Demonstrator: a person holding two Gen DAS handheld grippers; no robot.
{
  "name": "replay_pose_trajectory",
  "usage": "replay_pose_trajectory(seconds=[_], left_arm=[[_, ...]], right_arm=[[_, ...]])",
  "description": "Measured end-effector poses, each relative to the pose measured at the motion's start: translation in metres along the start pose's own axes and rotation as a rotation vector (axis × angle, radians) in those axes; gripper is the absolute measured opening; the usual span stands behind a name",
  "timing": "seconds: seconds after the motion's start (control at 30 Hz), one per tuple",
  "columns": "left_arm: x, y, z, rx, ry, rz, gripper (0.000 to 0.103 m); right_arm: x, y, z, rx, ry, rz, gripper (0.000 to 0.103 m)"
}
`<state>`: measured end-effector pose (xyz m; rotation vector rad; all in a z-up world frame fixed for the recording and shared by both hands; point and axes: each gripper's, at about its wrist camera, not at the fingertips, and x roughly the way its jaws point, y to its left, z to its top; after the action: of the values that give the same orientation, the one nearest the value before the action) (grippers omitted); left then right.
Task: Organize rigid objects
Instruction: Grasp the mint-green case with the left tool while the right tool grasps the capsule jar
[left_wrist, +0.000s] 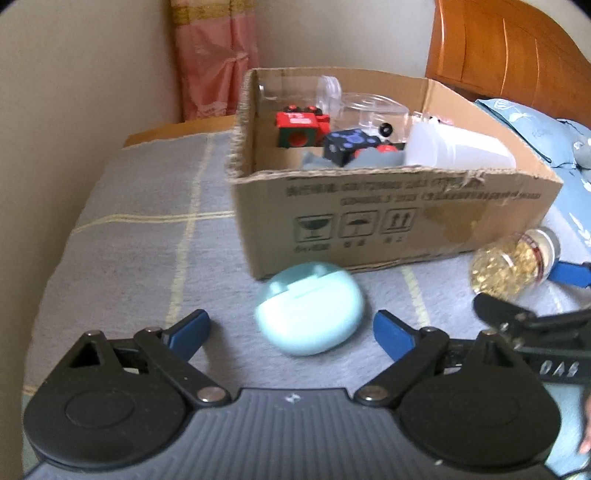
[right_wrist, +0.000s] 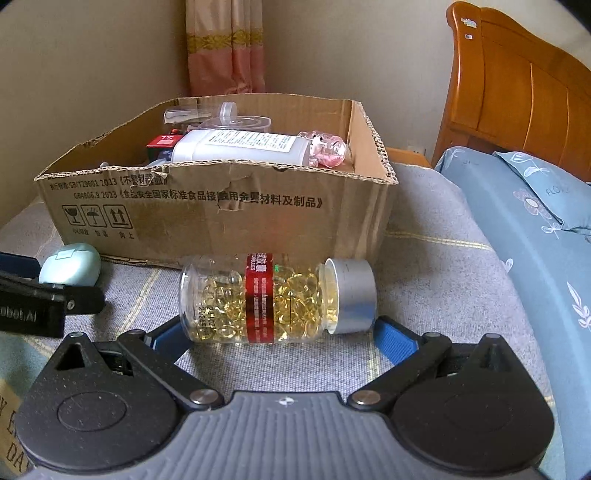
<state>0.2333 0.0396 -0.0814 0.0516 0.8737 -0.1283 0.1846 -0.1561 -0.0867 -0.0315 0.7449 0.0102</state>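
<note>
My left claw (left_wrist: 291, 332) stands wide open, its blue pads on either side of the pale mint earbud case (left_wrist: 310, 310), which lies on the grey checked blanket (left_wrist: 147, 221) just in front of the cardboard box (left_wrist: 388, 221), near the box's front left corner. The pads are clear of the case on both sides.

My right claw (right_wrist: 277, 336) is also spread wide around the clear capsule bottle (right_wrist: 273, 299), which lies on its side along the box's front wall, silver cap (right_wrist: 351, 295) toward the right. Its left pad sits right at the bottle's base; whether it actually touches, I cannot tell. The right pad sits just beside the cap.

The bottle is partly filled with golden softgels and wears a red label band around its middle.

The box is open-topped with torn edges. Inside I see a white bottle (right_wrist: 240, 147) lying on its side against the front wall, a pink translucent piece (right_wrist: 328, 151) at its right end, clear plastic containers (right_wrist: 236, 122) toward the back, a red and green block (left_wrist: 299, 129) at the back left, and a black cube with blue dots (left_wrist: 347, 146) nearer the middle.

A blue floral pillow (right_wrist: 535, 192) lies at the blanket's right edge.
</note>
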Motion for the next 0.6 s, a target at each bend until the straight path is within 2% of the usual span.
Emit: replay_pose_trajectory(seconds=[0.17, 0.3, 0.4, 0.5, 0.57, 0.6], left_arm=[[-0.006, 0.024, -0.007, -0.034, 0.007, 0.042, 0.095], [-0.011, 0.017, -0.008, -0.036, 0.019, 0.022, 0.093], [-0.008, 0.006, -0.005, -0.051, 0.02, 0.003, 0.087], [-0.004, 0.0, 0.0, -0.052, 0.002, 0.027, 0.084], [-0.003, -0.002, 0.002, -0.054, -0.014, 0.031, 0.073], [-0.003, -0.002, 0.003, -0.056, -0.021, 0.037, 0.071]], right_arm=[[-0.001, 0.001, -0.002, 0.002, -0.006, -0.002, 0.103], [-0.001, 0.001, -0.003, 0.003, -0.015, -0.006, 0.103], [-0.001, 0.001, -0.003, 0.001, -0.014, -0.003, 0.103], [-0.002, 0.0, -0.002, -0.005, -0.009, 0.004, 0.103], [-0.002, -0.002, -0.001, -0.01, -0.001, 0.01, 0.103], [-0.002, -0.002, 0.0, -0.011, 0.004, 0.012, 0.103]])
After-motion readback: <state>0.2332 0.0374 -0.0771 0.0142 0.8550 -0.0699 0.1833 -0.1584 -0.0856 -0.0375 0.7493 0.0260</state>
